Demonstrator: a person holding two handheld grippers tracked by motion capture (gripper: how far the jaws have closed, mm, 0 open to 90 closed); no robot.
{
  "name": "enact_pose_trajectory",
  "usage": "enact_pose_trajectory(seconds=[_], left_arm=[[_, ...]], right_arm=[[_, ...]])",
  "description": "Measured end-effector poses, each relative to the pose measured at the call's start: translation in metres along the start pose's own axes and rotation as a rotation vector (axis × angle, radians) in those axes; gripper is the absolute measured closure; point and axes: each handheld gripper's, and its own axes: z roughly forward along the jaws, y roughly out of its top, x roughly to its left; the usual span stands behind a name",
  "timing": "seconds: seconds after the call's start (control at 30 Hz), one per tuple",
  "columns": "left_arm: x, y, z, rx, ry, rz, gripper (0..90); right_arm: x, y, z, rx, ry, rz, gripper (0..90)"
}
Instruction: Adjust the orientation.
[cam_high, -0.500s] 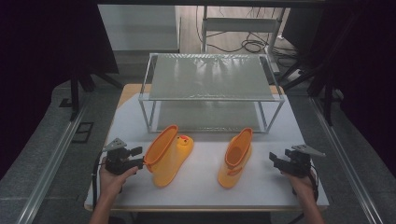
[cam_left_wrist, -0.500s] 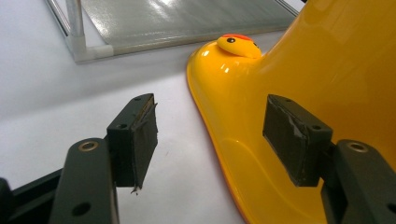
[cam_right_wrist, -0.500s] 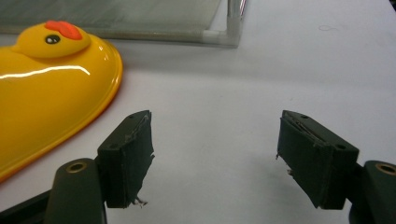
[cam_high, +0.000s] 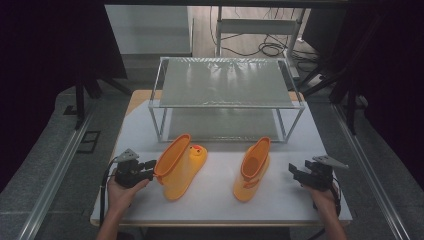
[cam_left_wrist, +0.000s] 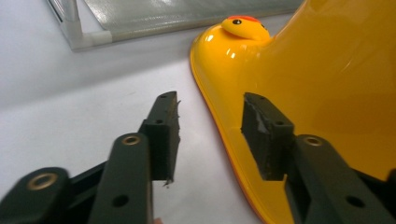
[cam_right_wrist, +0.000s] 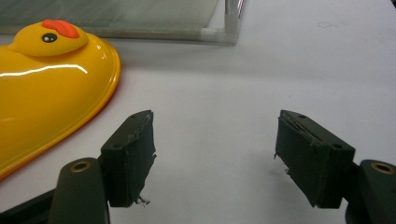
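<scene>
Overhead: white table (cam_high: 220, 200) on grey floor, dark curtains around. One two-tier rack (cam_high: 227, 82) at back. Two yellow duck boots: left boot (cam_high: 180, 167) just beside left gripper (cam_high: 150, 170), right boot (cam_high: 252, 170) near right gripper (cam_high: 295, 174). Both grippers' jaws apart, empty.

Grey floor (cam_high: 45, 185), dark curtains (cam_high: 55, 45), tangled cables (cam_high: 260, 49).

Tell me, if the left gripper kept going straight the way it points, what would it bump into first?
Most likely the left yellow boot. The left gripper stands open, one jaw already beside the boot's sole edge, the duck face farther ahead. Depth is hard to judge, so contact may come almost at once.
</scene>
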Motion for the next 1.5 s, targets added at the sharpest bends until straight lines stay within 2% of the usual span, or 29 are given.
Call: enact_pose_trajectory(seconds=[0.07, 0.17, 0.27, 0.33, 0.37, 0.47, 0.53, 0.63, 0.77, 0.9, 0.93, 0.97, 1.0, 1.03, 1.07, 1.1, 1.13, 1.17, 1.2, 1.23, 1.3, 1.33, 1.5], left_arm=[[0.0, 0.0, -0.001, -0.003, 0.001, 0.0, 60.8], [0.0, 0.0, -0.003, -0.006, -0.006, 0.003, 72.5], [0.0, 0.0, -0.004, 0.002, -0.03, -0.009, 81.7], [-0.001, 0.0, -0.004, 0.008, -0.035, -0.003, 85.5], [-0.003, -0.001, -0.006, 0.025, -0.033, 0.014, 86.9], [-0.006, -0.004, -0.009, 0.039, -0.029, 0.034, 88.8], [-0.006, -0.01, -0.014, 0.036, -0.049, 0.03, 89.2], [-0.003, -0.016, -0.014, 0.038, -0.048, 0.006, 89.2], [-0.003, -0.015, -0.014, 0.035, -0.055, -0.002, 88.7], [-0.006, -0.003, -0.023, 0.018, -0.06, 0.001, 86.0], [-0.01, 0.008, -0.033, 0.002, -0.065, 0.009, 85.5], [-0.01, 0.008, -0.033, 0.002, -0.065, 0.009, 85.1], [-0.014, 0.021, -0.044, -0.014, -0.078, 0.008, 83.8], [-0.014, 0.021, -0.044, -0.014, -0.078, 0.008, 81.1], [-0.016, 0.028, -0.049, -0.017, -0.091, 0.004, 81.1], [-0.02, 0.042, -0.058, -0.013, -0.108, -0.009, 69.6], [-0.02, 0.042, -0.058, -0.013, -0.108, -0.009, 66.4], [-0.025, 0.055, -0.066, -0.022, -0.099, -0.029, 59.8], [-0.025, 0.055, -0.066, -0.022, -0.099, -0.029, 55.6], [-0.029, 0.062, -0.069, -0.024, -0.109, -0.041, 55.6], [-0.038, 0.076, -0.075, -0.028, -0.115, -0.035, 48.0], [-0.038, 0.076, -0.075, -0.028, -0.115, -0.035, 45.9], [-0.056, 0.093, -0.078, -0.036, -0.135, -0.016, 42.1]], right_arm=[[0.0, 0.0, 0.0, -0.003, 0.0, 0.001, 28.4], [0.001, 0.0, 0.0, 0.0, -0.003, -0.004, 29.0], [0.001, 0.0, 0.0, 0.002, -0.003, -0.007, 29.5], [0.001, 0.0, 0.0, 0.001, -0.003, -0.006, 29.6], [0.001, 0.0, 0.0, 0.0, -0.002, -0.005, 29.8], [0.001, 0.0, 0.0, 0.001, 0.0, -0.003, 30.0], [0.001, 0.0, 0.001, 0.004, -0.003, -0.006, 30.3], [0.002, 0.0, 0.002, 0.011, -0.008, -0.011, 30.3], [0.002, 0.0, 0.002, 0.017, -0.01, -0.017, 30.5], [0.001, 0.001, 0.002, 0.017, -0.009, -0.003, 30.6], [0.0, 0.001, 0.003, 0.02, -0.008, 0.005, 30.6], [0.0, 0.001, 0.003, 0.02, -0.008, 0.005, 30.6], [0.0, 0.001, 0.003, 0.024, -0.008, 0.003, 30.7], [0.0, 0.001, 0.004, 0.025, -0.009, 0.002, 30.7], [0.0, 0.001, 0.004, 0.025, -0.009, 0.002, 30.7], [0.0, 0.001, 0.004, 0.03, -0.011, -0.001, 30.7], [0.0, 0.001, 0.004, 0.03, -0.011, -0.001, 30.7], [0.0, 0.001, 0.004, 0.032, -0.012, -0.003, 30.7], [0.0, 0.001, 0.004, 0.032, -0.012, -0.003, 30.7], [0.0, 0.001, 0.004, 0.033, -0.012, -0.002, 30.6], [-0.001, 0.001, 0.004, 0.036, -0.012, 0.008, 30.6], [-0.001, 0.001, 0.004, 0.036, -0.012, 0.008, 30.6], [-0.001, 0.001, 0.005, 0.039, -0.012, 0.013, 30.6]])
